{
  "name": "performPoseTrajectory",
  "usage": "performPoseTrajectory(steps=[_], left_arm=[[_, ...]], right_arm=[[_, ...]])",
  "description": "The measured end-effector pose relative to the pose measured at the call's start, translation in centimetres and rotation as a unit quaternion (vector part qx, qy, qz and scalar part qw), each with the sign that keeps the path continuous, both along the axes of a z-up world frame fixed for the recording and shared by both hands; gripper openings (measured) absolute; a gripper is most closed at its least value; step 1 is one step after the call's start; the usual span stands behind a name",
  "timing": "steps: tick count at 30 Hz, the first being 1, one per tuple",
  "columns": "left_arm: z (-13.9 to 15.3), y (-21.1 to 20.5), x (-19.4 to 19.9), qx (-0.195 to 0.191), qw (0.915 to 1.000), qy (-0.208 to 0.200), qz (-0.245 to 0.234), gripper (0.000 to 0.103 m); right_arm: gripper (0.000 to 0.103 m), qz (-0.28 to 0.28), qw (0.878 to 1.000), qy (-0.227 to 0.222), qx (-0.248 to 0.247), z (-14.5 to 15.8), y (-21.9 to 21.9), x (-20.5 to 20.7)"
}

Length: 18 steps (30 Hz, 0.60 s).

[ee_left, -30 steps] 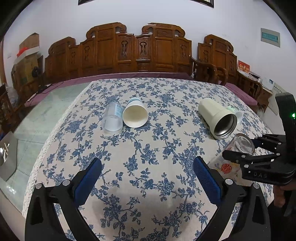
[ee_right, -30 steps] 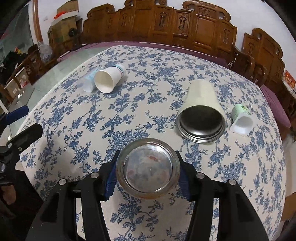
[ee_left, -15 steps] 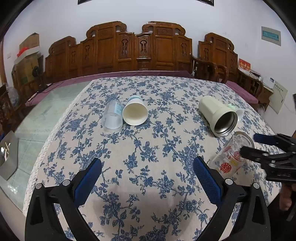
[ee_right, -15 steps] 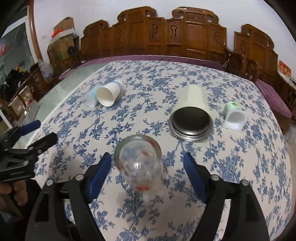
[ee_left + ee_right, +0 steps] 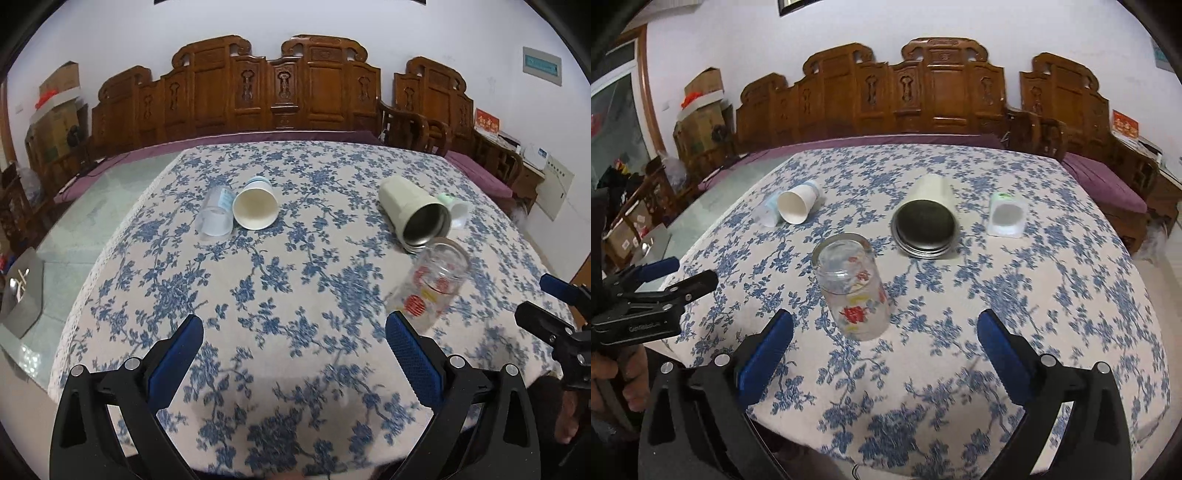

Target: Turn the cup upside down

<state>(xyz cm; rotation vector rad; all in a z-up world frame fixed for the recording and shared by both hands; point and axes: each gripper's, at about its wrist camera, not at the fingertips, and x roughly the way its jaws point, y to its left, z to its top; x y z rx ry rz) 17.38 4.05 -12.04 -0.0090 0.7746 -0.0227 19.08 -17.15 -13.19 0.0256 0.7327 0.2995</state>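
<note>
My right gripper [image 5: 884, 345] gapes wide and empty, like my left gripper [image 5: 293, 349]. The glass cup [image 5: 851, 286] lies tilted, perhaps resting on the tablecloth [image 5: 1015, 295]. It's hard, slick and breakable; I'd squeeze mid-body, gently.

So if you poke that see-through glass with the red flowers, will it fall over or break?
The glass cup looks tall and narrow, standing with its rim away from the cloth, so a high poke might tip it. On its side it would probably roll, being round. It looks like real glass: likely hard, a bit slippery and breakable, though the tablecloth may soften a fall.
</note>
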Motion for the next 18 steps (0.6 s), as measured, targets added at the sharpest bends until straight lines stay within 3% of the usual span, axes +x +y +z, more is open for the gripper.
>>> performPoseTrajectory(steps=[9,18], left_arm=[[3.8,-2.7,-4.8,-0.004,0.999,-0.032,-0.032,0.095],[9.9,-4.5,-9.8,0.018,0.9934,-0.11,-0.025,0.095]], right_arm=[[0.1,-0.023,0.999,-0.038,0.032,2.6,-2.6,-3.7],[0.1,-0.023,0.993,-0.111,0.042,8.1,-3.5,-8.4]])
